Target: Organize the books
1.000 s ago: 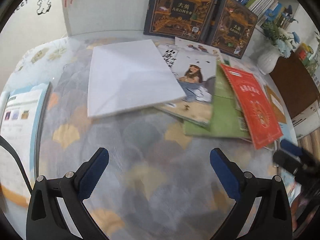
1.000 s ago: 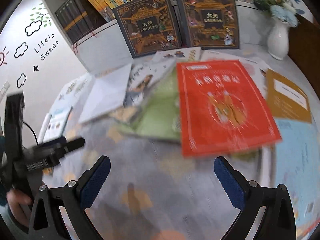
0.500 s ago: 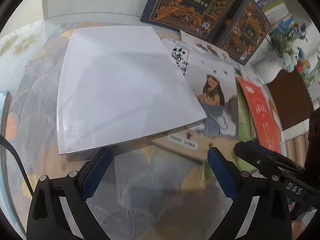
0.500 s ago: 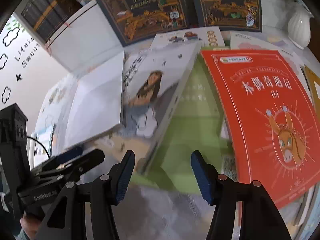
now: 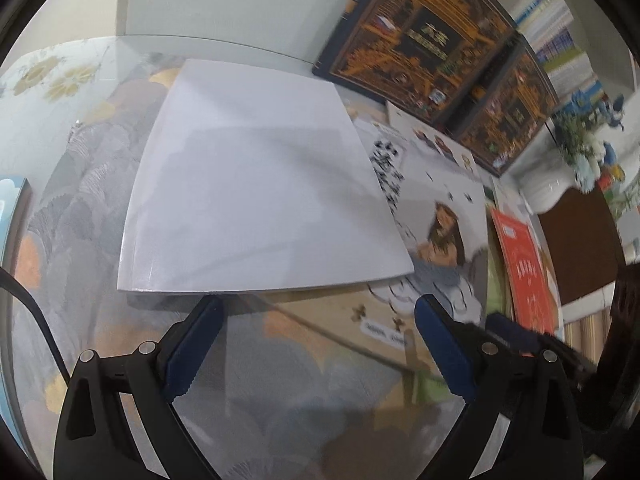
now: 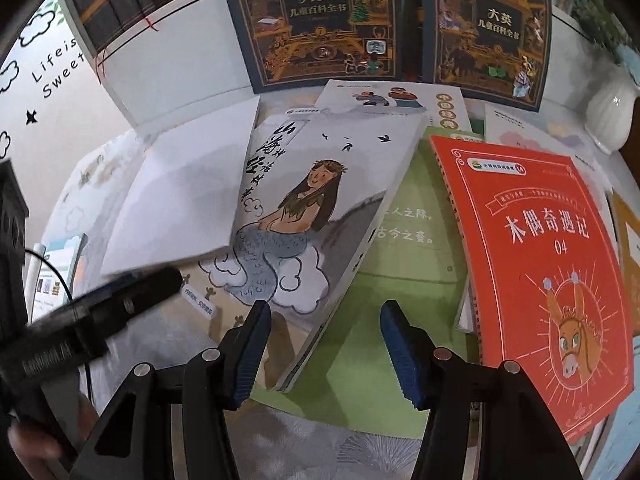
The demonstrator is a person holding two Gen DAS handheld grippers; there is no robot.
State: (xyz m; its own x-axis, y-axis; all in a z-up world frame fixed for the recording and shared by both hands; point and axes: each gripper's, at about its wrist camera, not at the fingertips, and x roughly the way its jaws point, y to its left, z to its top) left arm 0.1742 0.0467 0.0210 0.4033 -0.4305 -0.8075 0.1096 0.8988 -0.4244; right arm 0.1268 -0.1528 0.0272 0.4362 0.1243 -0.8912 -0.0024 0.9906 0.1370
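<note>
A plain white book (image 5: 256,200) lies on the patterned tabletop, its right side overlapping a mermaid-cover book (image 5: 444,232). My left gripper (image 5: 316,320) is open, fingertips just short of the white book's near edge, nothing between them. In the right wrist view the mermaid-cover book (image 6: 312,208) rests on a green book (image 6: 408,264), beside a red donkey-cover book (image 6: 548,260). My right gripper (image 6: 326,320) has its jaws about half-way in. The mermaid book's near corner lies between the fingers, and the pads are clear of it.
Two dark ornate encyclopedias (image 6: 320,20) (image 6: 492,28) lean against the white shelf unit behind the pile. A white vase (image 6: 612,112) with flowers stands at the back right. A light-blue book (image 5: 12,208) lies at the far left. More thin books lie under the pile.
Both grippers came forward and down toward the pile. The right jaws narrowed from wide to about half. The left gripper now sits at the white book's near edge.
</note>
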